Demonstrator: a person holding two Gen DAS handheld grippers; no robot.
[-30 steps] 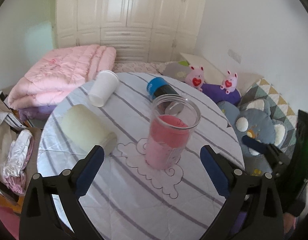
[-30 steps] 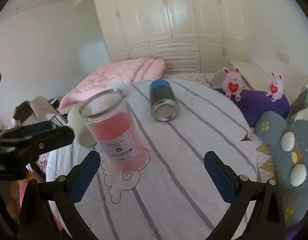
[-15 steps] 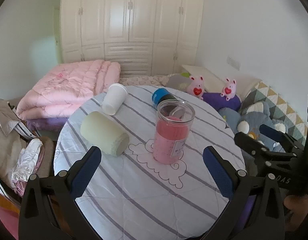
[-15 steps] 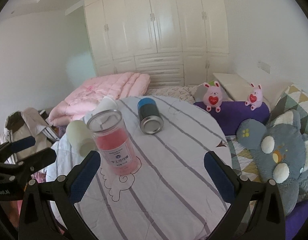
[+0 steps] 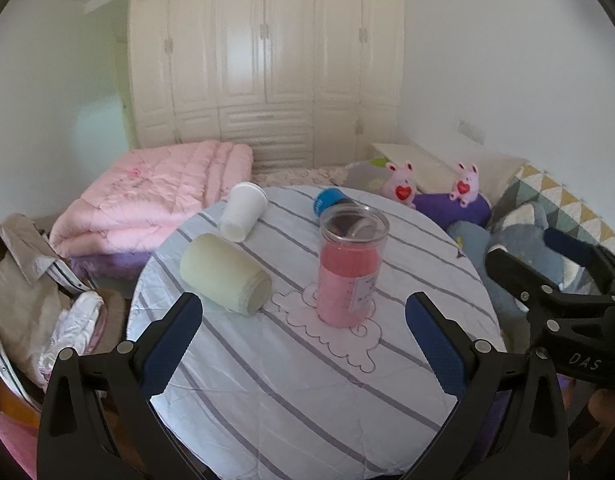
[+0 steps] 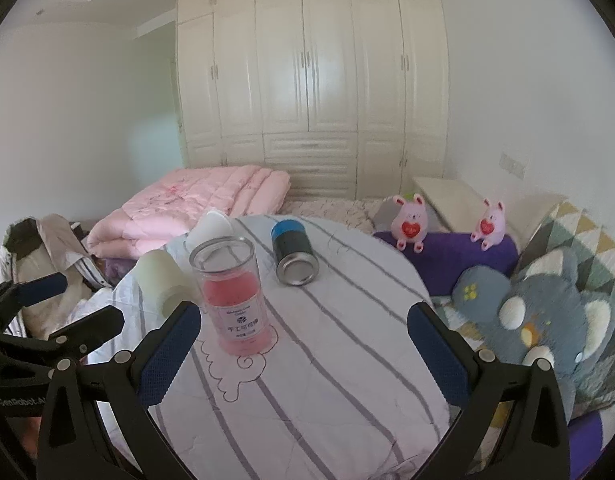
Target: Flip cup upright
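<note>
On the striped round table (image 5: 307, 392) one clear pink-filled cup (image 5: 350, 268) stood upright on the cloud print, so I judged that flip done. Three remained on their sides: a pale green cup (image 5: 223, 276), a white cup (image 5: 243, 210) and a blue-capped can (image 6: 293, 258). My left gripper (image 5: 303, 332) and right gripper (image 6: 305, 344) hung wide apart, holding nothing.

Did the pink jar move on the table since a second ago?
No. The pink jar stands upright on the same cloud drawing on the tablecloth. It only looks smaller because both hand-held grippers pulled back from the table.
</note>
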